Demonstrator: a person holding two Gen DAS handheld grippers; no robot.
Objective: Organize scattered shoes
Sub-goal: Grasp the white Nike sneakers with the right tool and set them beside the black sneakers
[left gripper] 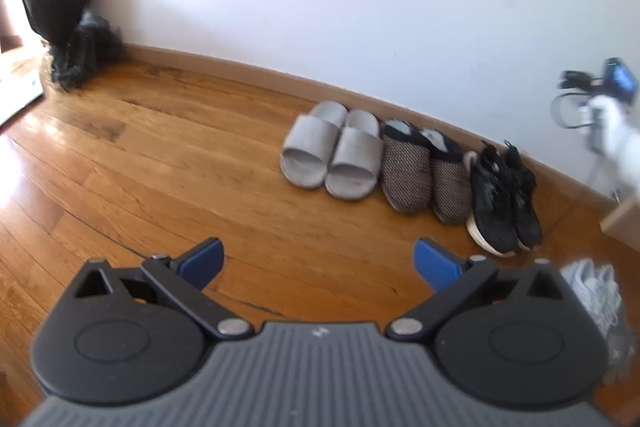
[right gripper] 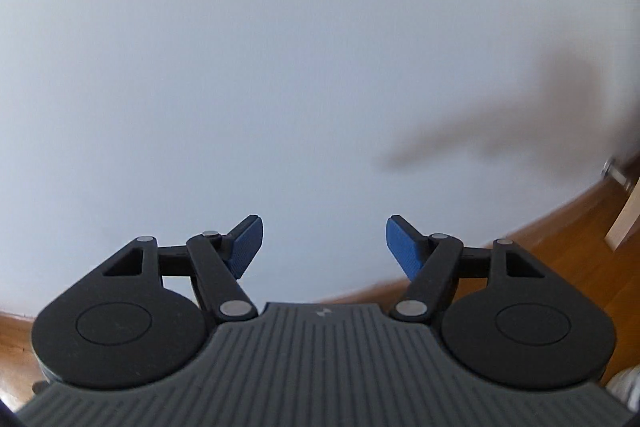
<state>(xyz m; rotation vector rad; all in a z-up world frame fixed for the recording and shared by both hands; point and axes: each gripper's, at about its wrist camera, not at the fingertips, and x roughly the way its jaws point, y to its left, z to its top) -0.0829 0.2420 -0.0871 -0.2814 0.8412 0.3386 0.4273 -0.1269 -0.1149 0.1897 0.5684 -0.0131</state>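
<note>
Shoes in three pairs, grey rubber slides, knit slippers and black mesh sneakers, line the wooden baseboard. Bare plank floor lies open leftward. Left hand-held gripper and right hand-held gripper both gape wide, empty.

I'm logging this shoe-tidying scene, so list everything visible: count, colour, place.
slides: two, grey, left end of the row by the wall
slippers: two, brown knit with black trim, middle of the row
black sneakers: two, white soles, right end of the row
pale sneakers: blurred, count unclear, floor at right
black bundle: one, far left corner
floor: wood
wall: white
left claw: open, empty
right claw: open, empty
</note>
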